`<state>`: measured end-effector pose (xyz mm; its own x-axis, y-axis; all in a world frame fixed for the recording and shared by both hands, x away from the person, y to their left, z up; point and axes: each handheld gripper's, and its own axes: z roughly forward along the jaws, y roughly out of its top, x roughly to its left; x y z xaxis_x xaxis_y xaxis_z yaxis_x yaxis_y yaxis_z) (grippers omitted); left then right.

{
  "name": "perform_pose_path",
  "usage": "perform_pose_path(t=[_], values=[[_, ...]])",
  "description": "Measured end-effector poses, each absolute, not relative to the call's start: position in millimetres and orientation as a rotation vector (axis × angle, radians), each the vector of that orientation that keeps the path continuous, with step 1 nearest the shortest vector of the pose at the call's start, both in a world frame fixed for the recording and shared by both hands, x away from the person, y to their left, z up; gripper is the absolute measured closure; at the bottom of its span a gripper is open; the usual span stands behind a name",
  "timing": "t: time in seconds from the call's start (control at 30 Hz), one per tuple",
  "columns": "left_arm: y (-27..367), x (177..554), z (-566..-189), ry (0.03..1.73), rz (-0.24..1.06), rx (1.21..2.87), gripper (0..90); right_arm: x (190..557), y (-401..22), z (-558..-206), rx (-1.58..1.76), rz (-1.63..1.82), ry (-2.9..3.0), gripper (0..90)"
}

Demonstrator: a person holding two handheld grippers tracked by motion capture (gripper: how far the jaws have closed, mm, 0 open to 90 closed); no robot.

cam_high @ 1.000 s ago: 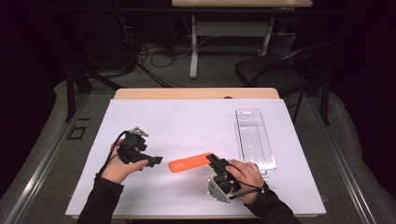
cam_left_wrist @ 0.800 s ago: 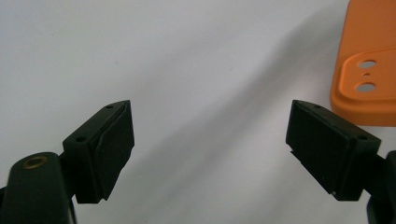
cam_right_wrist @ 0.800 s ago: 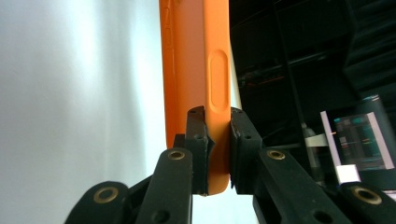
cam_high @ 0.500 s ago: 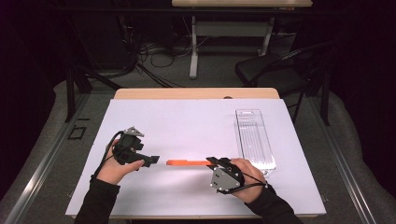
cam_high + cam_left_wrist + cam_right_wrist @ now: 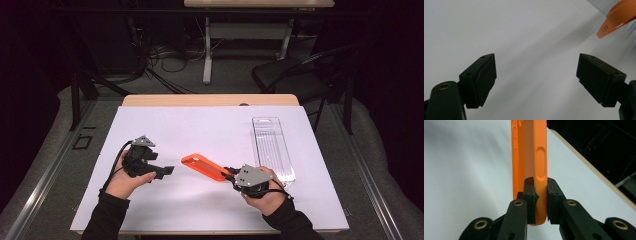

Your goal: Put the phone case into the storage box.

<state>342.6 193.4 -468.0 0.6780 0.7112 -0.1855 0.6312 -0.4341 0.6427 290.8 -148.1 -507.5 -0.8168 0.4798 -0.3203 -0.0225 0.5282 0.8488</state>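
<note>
Right gripper (image 5: 231,174) clamped on one end of the orange phone case (image 5: 202,166) — pads (image 5: 530,192) pressing both faces of its side wall, the case lifted off the white table cover (image 5: 210,130) and slanting toward the left gripper (image 5: 169,171). Left gripper — jaws standing wide apart, nothing between them, its mouth facing the case's free end, near but not touching. Clear plastic tray (image 5: 272,150) lying just beyond the right hand (image 5: 262,192).
</note>
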Motion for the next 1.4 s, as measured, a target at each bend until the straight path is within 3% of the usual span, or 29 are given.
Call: perform_pose_path(t=[0.5,0.9,1.4], values=[[173.2,338.8,-474.1,0.974,0.109,2.142,18.7,297.6,-156.5,-517.1,0.64,1.495,2.214,81.0],[165.3,333.3,-472.1,0.946,0.083,2.063,34.9,297.1,-163.3,-520.2,0.767,1.699,2.111,81.0],[158.5,327.3,-466.9,0.884,0.091,2.035,42.7,294.7,-163.3,-524.1,0.8,1.773,2.049,81.0]])
